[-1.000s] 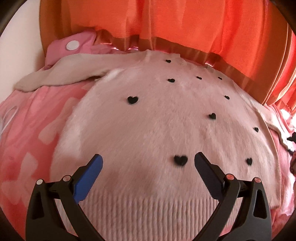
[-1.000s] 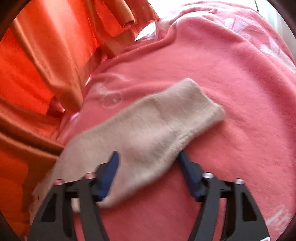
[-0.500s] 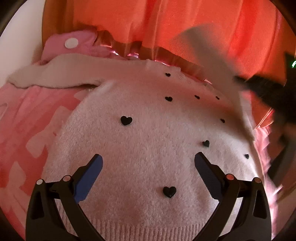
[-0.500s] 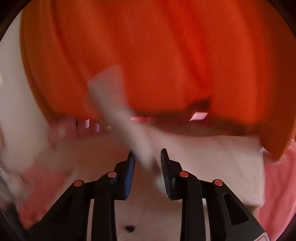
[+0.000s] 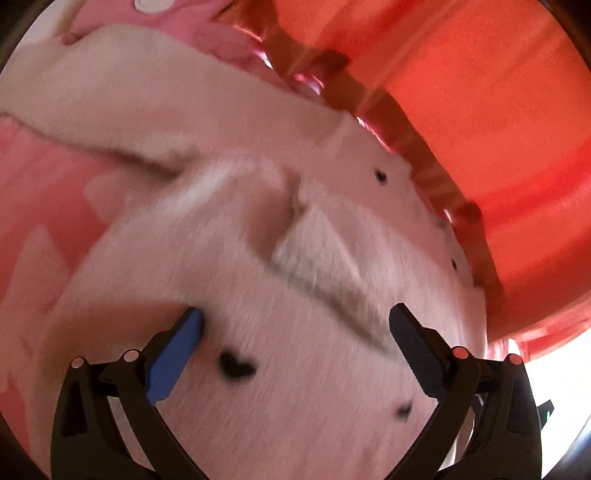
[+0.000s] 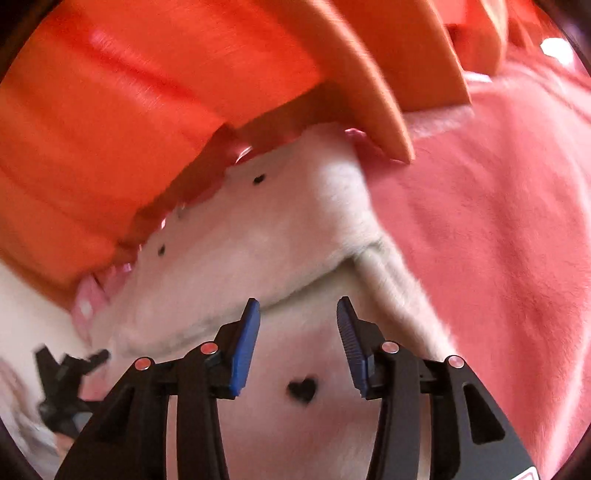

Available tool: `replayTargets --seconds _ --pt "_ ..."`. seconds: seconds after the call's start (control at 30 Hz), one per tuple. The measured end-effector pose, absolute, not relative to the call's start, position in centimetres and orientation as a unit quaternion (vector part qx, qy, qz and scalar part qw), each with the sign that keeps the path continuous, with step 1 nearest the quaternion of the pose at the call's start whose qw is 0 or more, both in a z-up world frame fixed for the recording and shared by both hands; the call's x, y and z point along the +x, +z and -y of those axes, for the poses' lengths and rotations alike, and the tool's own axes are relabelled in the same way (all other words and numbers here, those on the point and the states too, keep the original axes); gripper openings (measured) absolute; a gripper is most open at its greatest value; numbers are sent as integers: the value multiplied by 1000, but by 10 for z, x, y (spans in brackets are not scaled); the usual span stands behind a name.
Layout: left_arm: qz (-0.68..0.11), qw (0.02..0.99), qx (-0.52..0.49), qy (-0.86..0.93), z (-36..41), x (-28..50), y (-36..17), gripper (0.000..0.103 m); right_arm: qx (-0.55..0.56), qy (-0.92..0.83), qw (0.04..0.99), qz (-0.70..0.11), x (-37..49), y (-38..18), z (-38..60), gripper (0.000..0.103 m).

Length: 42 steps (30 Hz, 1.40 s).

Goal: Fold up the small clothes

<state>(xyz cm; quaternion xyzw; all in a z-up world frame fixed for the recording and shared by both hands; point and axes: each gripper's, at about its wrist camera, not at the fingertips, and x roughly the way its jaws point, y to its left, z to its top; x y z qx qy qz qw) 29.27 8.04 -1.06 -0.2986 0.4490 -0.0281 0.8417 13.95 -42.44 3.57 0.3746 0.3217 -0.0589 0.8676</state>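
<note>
A small fluffy pale pink sweater (image 5: 229, 266) with black hearts lies on a pink blanket (image 5: 48, 199). Its right sleeve (image 5: 325, 258) is folded across the chest. Its left sleeve (image 5: 122, 99) stretches out to the left. My left gripper (image 5: 295, 332) is open and empty, low over the sweater body. In the right wrist view the sweater (image 6: 236, 258) fills the middle, with the folded sleeve's edge just ahead of my right gripper (image 6: 298, 317), which is open and empty above a black heart (image 6: 303, 389).
Orange curtains (image 5: 461, 122) hang along the far side of the bed, also in the right wrist view (image 6: 147, 92). Pink blanket (image 6: 498, 221) spreads to the right. A pink pillow (image 5: 177, 18) lies at the back left. The left gripper (image 6: 66, 391) shows at left.
My right gripper carried the right sleeve over the sweater body, laid it there and opened. My left gripper moved closer to the sweater and tilted.
</note>
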Motion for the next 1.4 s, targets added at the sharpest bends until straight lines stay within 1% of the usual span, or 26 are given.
replayTargets --seconds 0.07,0.17,0.27,0.33,0.37,0.4,0.43,0.47,0.5,0.63,0.7,0.73,0.77,0.83,0.87,0.93,0.97,1.0,1.03,1.07,1.1,1.13,1.2,1.3,1.37,1.4 --pt "-450 841 -300 -35 -72 306 -9 98 388 -53 860 -326 147 27 429 46" --pt "-448 839 -304 -49 -58 324 -4 86 407 -43 854 -320 160 22 430 46" --pt "-452 836 -298 -90 -47 344 -5 47 409 -37 857 -311 169 23 426 46" --pt "-458 830 -304 -91 -44 357 -8 33 416 -37 855 -307 173 21 427 46" --pt "-456 830 -308 -92 -45 361 -7 18 420 -35 854 -305 175 21 428 46" --pt "-451 830 -313 -103 -45 365 -5 9 422 -33 854 -302 177 21 429 47" --pt "-443 831 -316 -113 -46 368 0 9 422 -32 855 -300 176 22 431 46" --pt "-429 838 -316 -116 -48 369 8 9 419 -30 859 -292 177 24 431 36" --pt "-411 848 -313 -117 -50 367 18 9 413 -29 866 -282 177 28 431 9" --pt "-337 876 -321 -129 -63 353 53 9 375 -28 909 -182 153 70 427 8" --pt "-326 883 -313 -124 -65 351 52 9 341 -49 923 -171 149 79 425 8" --pt "-342 885 -297 -106 -64 354 40 9 325 -65 924 -189 154 75 425 8" --pt "-369 881 -284 -85 -63 358 20 9 315 -88 915 -236 164 59 427 8" --pt "-419 859 -287 -63 -70 359 -15 9 347 -116 876 -314 178 22 436 8" --pt "-411 850 -320 -75 -77 351 -30 7 386 -107 865 -303 176 14 442 7" --pt "-394 844 -354 -83 -85 340 -30 6 377 -103 866 -313 180 24 441 9" --pt "-393 835 -374 -92 -88 337 -28 8 366 -105 870 -314 181 26 439 11" --pt "-391 827 -391 -99 -89 335 -27 16 355 -110 873 -316 183 27 435 14" --pt "-390 819 -408 -105 -90 336 -27 25 348 -113 874 -319 184 26 432 14" --pt "-392 811 -421 -109 -89 338 -26 41 344 -117 875 -318 185 26 430 14" --pt "-396 800 -435 -115 -87 339 -26 49 342 -120 876 -318 186 28 429 14" --pt "-401 795 -440 -118 -84 340 -25 52 341 -119 876 -319 186 30 428 14" --pt "-409 790 -439 -124 -76 343 -22 64 348 -115 875 -318 188 30 429 15" --pt "-412 785 -444 -132 -70 340 -21 70 361 -110 871 -314 180 21 430 16" --pt "-415 780 -449 -132 -66 342 -22 70 359 -109 872 -313 182 20 429 18" --pt "-417 780 -447 -132 -63 346 -24 65 357 -109 873 -314 181 20 428 19"
